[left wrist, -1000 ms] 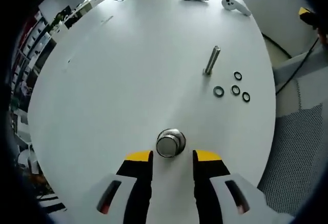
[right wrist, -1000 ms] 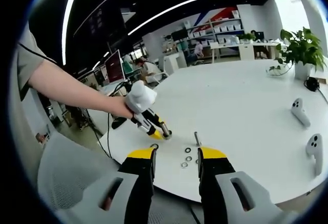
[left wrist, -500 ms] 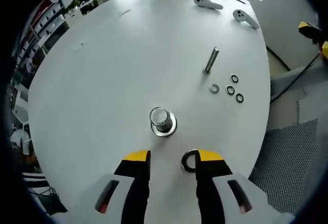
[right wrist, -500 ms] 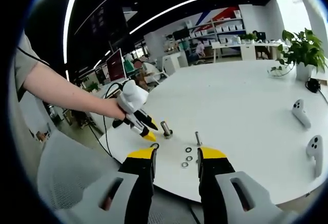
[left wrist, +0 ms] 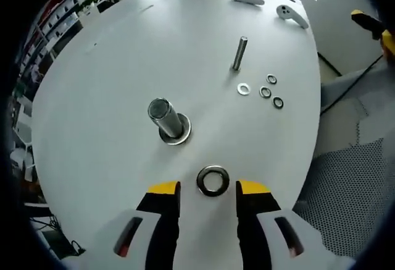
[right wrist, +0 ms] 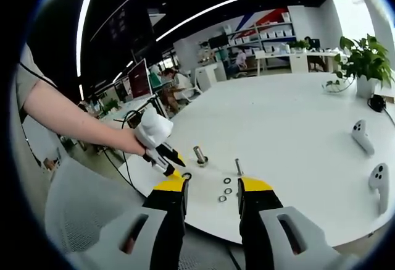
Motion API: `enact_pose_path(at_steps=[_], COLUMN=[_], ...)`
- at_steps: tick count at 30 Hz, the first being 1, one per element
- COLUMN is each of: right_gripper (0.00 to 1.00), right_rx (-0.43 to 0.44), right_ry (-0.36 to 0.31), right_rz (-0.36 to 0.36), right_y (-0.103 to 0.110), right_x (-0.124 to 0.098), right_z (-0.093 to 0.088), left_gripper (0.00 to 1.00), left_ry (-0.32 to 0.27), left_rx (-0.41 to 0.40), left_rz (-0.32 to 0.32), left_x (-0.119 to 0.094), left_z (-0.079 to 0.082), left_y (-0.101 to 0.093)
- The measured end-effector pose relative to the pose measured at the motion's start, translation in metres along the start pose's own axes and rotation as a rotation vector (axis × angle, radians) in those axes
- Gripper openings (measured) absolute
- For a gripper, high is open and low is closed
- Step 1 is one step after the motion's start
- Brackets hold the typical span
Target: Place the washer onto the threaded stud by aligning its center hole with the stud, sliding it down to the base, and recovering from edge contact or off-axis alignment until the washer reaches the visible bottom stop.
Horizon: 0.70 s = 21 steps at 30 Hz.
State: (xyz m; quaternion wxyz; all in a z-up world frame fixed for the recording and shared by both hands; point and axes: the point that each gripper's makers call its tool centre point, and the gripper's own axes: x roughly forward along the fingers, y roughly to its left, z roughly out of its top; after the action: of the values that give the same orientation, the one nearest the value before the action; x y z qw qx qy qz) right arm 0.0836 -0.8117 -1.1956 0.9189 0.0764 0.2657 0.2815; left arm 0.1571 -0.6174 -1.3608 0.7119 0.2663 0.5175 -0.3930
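Left gripper view: released left hand-held gripper [left wrist: 207, 189] above washer [left wrist: 213, 180], seemingly beside stud [left wrist: 166, 119].

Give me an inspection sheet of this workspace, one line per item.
Surface: round white table, mostly bare.
Job's things: large washer flat on the table, just ahead of the left gripper; thick stud on a flanged base, nothing seen on its shaft.
Clutter: thin bolt upright; four small washers beside it; two white controllers at the far edge; potted plant.
Grippers: left open, empty; right gripper open, empty, held off the table's edge.
Cables: one at the floor past the table.
Surroundings: open office, shelves, mesh chair.
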Motion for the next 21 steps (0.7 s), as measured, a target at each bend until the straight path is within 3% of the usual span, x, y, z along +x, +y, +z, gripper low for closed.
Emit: enact_pose_path(at_steps=[11, 21], right_gripper=[0.34, 0.33], right_rx=[0.001, -0.002], right_ry=[-0.001, 0.005], right_rz=[-0.006, -0.006], right_y=[-0.0015, -0.0016], right_x=[-0.0002, 0.0002], right_z=[0.0001, -0.0006], left_gripper=[0.33, 0.31], left_ry=[0.018, -0.013], left_rx=[0.017, 0.027], left_rz=[0.004, 0.028], left_x=[0.0103, 0.0098], left_z=[-0.0067, -0.0010], left_y=[-0.0050, -0.0028])
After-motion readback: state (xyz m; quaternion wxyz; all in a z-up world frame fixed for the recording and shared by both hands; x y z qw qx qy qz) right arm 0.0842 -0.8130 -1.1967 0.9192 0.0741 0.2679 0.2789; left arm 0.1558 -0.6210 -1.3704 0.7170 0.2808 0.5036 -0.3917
